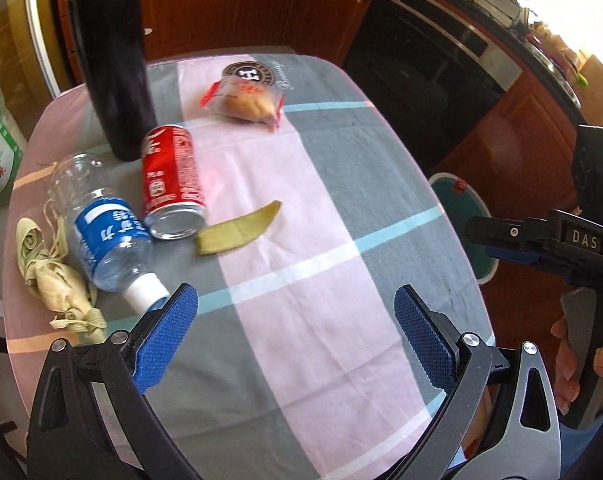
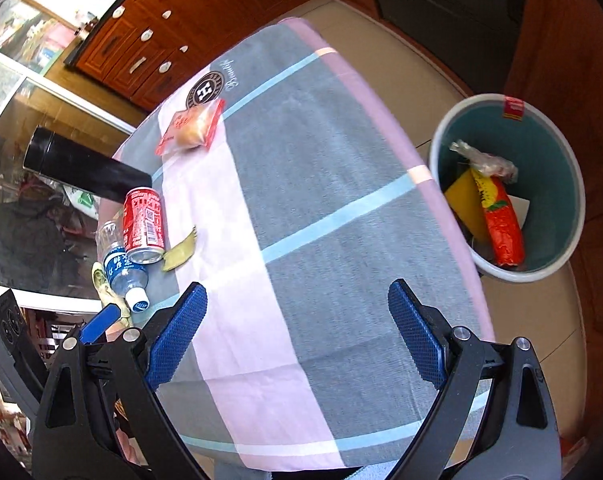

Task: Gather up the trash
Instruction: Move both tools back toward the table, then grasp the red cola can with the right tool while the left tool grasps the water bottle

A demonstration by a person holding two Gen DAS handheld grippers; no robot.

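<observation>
On the checked tablecloth [image 1: 301, 208] lie a red can [image 1: 171, 180] on its side, a clear bottle with a blue label [image 1: 101, 228], a yellow-green peel strip [image 1: 239, 228], dried husks [image 1: 53, 276] and a wrapped bun [image 1: 245, 100]. My left gripper [image 1: 297, 332] is open and empty, above the cloth, right of the bottle's cap. My right gripper [image 2: 297, 328] is open and empty over the table's near edge. The can [image 2: 143, 224], the bottle [image 2: 121, 268], the peel [image 2: 179, 250] and the bun [image 2: 191, 128] also show in the right wrist view.
A tall black flask [image 1: 109, 60] stands behind the can. A teal bin [image 2: 565, 152] with wrappers inside stands on the floor right of the table. Wooden cabinets [image 2: 133, 52] and a dark oven [image 1: 421, 80] lie beyond. The right gripper's body [image 1: 561, 240] shows at the table's right.
</observation>
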